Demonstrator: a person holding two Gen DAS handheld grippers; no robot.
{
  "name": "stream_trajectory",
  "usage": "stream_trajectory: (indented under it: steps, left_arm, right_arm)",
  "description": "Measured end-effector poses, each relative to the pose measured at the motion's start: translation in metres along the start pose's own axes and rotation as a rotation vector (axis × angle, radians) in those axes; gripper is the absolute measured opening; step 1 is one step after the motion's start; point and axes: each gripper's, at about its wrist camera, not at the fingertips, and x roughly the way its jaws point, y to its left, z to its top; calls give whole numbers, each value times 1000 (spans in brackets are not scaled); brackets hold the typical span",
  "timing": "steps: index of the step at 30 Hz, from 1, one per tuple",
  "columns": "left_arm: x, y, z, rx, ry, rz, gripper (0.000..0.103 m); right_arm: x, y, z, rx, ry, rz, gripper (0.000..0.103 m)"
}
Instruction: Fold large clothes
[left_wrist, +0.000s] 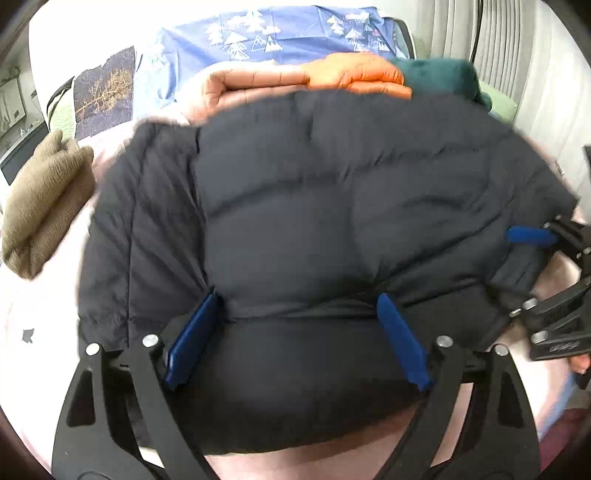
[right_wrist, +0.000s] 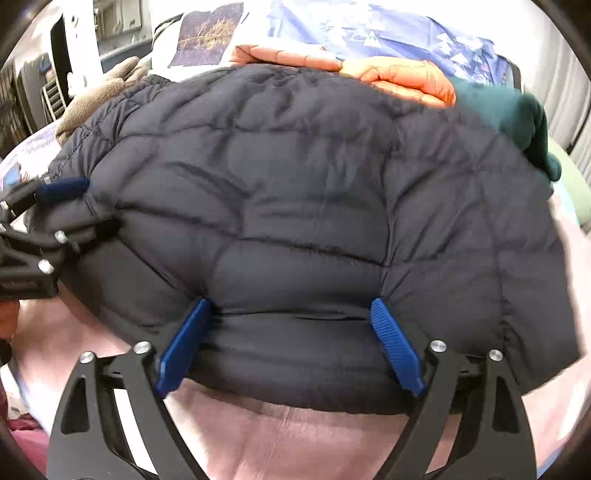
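A dark quilted puffer jacket (left_wrist: 314, 221) is spread, already doubled into a thick bundle, on a pale pink bed sheet (right_wrist: 295, 443). Its near edge is bulged between the fingers of both tools. The left gripper (left_wrist: 297, 306) is set wide around that padded edge, with its 2 blue fingers (left_wrist: 192, 339) pressed against the fabric on either side; the bulk of the jacket fills the gap, so a wide grip on the jacket is judged rather than empty open jaws. The right gripper (right_wrist: 291, 310) is seen in the same state: wide apart, with the blue fingers (right_wrist: 395, 343) dented into the quilting at the near edge. Each tool is also seen at the margin of the other view, so the 2 are placed side by side along the same edge.

Behind the jacket, an orange and peach puffer jacket (left_wrist: 314, 79) is laid folded, with a dark green garment (left_wrist: 439, 77) beside it and an olive knit (left_wrist: 44, 206) at the far left.

The step in hand appears to be the shifting or tidying of the folded bundle. The next move would call for both hands to be kept level and matched, so that the slippery, springy padding is not allowed to unfold when the fingers are released.
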Motion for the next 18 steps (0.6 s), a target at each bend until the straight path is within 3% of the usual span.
stream_trajectory:
  steps: [2, 4, 6, 9, 11, 13, 14, 15, 16, 18]
  left_arm:
    - [-7, -5, -2, 14, -3, 24, 90]
    - [-16, 3, 5, -31, 0, -9, 89]
    - [-28, 13, 11, -66, -25, -22, 88]
    - [-47, 36, 19, -124, -93, 45, 88]
    - [-43, 59, 18, -185, -72, 96, 88]
    - [-20, 77, 9, -222, 23, 167, 88]
    - [-4, 87, 0, -249, 75, 182, 90]
    - [2, 98, -9, -325, 79, 101, 90]
    - [1, 104, -13, -372, 72, 72, 90]
    - [-11, 106, -10, -367, 54, 87, 87]
  right_arm:
    - [-11, -5, 7, 15, 10, 18, 89]
    - [-29, -18, 16, 46, -44, 21, 89]
    - [-53, -43, 26, 91, -144, -31, 89]
    - [-67, -90, 29, 232, -210, -112, 89]
    - [-54, -122, 16, 341, -154, -141, 88]
    - [-17, -141, -3, 375, -1, -152, 88]
    - [-5, -151, -17, 436, 15, -79, 89]
    - [-8, -154, -20, 451, -16, -66, 89]
    - [-16, -151, -16, 423, -20, -87, 88]
    - [-36, -148, -8, 391, -64, -146, 88]
